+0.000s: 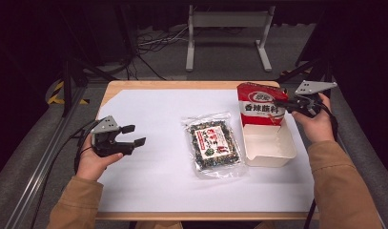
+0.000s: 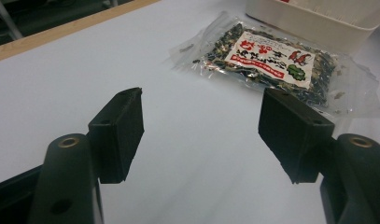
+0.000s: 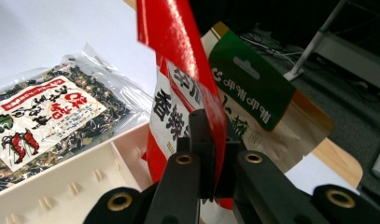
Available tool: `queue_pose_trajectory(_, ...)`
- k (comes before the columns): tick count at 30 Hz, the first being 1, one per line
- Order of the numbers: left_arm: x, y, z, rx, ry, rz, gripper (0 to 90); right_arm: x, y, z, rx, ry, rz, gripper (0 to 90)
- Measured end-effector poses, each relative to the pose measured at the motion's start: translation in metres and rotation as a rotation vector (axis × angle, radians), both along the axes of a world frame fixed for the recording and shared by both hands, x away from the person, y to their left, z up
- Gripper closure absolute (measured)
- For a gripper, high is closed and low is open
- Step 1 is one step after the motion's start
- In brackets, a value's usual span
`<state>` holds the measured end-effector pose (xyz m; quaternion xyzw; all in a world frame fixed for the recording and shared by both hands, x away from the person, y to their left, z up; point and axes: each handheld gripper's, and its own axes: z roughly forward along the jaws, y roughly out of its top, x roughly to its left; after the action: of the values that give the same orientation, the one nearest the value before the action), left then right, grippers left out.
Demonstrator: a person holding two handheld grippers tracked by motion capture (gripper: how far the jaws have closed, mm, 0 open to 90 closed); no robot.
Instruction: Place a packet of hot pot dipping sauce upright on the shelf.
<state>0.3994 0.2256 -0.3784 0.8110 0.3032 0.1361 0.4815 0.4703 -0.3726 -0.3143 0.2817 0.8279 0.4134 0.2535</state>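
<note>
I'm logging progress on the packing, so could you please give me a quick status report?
Right gripper shut on red packet, upright at white box. Left gripper open, empty. Clear seaweed bag flat beside box, not blocking.

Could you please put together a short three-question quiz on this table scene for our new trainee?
1. True or false: the right gripper is shut on the red packet.
2. Where does the clear packet lie: (a) inside the white box, (b) on the white sheet beside the box?
3. What is between the jaws of the left gripper?

Key: 1 true. 2 b. 3 nothing; they stand open.
</note>
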Motion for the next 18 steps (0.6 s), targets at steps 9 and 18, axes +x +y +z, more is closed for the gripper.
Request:
queue_pose_trajectory(9,0.0013,-0.0008,-0.0001,0.001,-0.007,-0.003,31.5,-0.0007,-0.0071,-0.0079,0.038,0.062,-0.069,89.4)
queue_pose_trajectory(18,0.0043,-0.0066,0.0002,-0.006,0.009,-0.015,30.6,-0.0067,-0.0047,-0.0046,0.082,0.049,-0.097,75.9)
